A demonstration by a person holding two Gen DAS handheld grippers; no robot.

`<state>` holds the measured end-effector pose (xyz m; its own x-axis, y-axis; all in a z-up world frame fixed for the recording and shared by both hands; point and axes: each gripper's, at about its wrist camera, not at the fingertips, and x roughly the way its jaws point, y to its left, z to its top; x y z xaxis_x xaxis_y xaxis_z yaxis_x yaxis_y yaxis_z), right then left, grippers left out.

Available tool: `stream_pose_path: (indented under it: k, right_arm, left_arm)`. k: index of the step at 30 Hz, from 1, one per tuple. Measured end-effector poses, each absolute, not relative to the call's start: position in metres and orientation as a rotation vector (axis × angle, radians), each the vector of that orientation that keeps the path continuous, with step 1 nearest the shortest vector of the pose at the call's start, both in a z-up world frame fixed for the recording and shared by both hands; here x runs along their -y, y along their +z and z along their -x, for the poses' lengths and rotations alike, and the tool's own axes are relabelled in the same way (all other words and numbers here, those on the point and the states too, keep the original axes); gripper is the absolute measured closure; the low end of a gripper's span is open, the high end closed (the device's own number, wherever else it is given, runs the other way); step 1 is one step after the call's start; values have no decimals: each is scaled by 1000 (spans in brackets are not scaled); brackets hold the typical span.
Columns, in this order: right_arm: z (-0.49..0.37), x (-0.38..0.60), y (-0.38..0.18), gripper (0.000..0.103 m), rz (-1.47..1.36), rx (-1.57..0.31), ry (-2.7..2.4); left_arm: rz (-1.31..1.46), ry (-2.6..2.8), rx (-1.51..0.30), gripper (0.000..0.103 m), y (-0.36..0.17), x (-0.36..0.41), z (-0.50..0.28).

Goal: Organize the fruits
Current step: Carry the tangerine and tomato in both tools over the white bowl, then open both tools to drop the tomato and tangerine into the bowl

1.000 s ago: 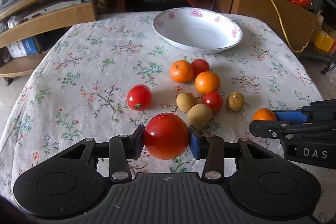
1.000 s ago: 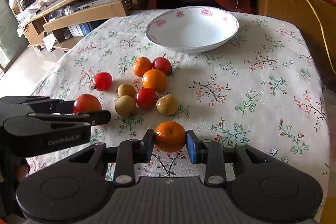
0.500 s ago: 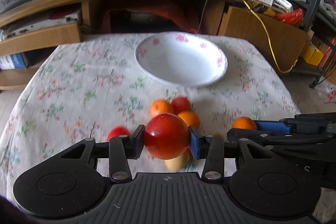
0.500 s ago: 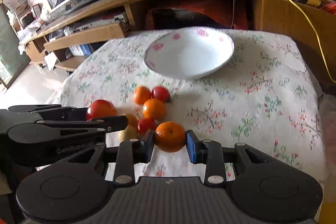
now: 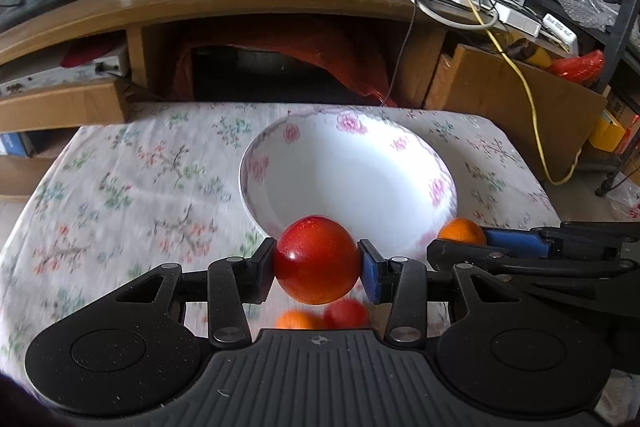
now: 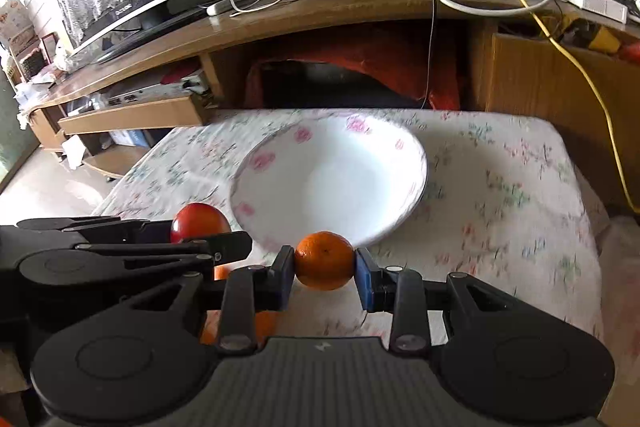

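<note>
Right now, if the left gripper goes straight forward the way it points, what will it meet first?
Most likely the white bowl. The left gripper, shut on the red fruit, points down at the bowl's near rim, with nothing visible in between. Depth is unclear in this fisheye view.

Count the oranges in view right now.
2. One orange sits clamped in the right claw near the bowl; another lies on the table beneath the left claw. Others may be hidden.

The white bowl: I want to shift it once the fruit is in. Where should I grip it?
Take the white bowl by its thin flared rim on the near edge, one finger inside and one outside. It is probably too wide and shallow to span, and the near rim faces both hands.
</note>
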<state>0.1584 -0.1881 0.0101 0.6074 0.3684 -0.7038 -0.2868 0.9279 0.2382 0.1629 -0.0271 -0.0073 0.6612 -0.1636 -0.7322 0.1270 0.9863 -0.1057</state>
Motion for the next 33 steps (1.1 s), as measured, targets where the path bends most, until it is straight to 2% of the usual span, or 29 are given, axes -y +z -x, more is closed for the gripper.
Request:
stream_pose_path:
  k: [13, 33]
  right_arm:
    - [-217, 191, -10, 71, -80, -830, 377]
    - [-230, 191, -19, 69, -63, -838, 372]
  left_arm:
    - [32, -157, -857, 53, -25, 30, -201]
    - [5, -146, -845, 49, -24, 32, -201]
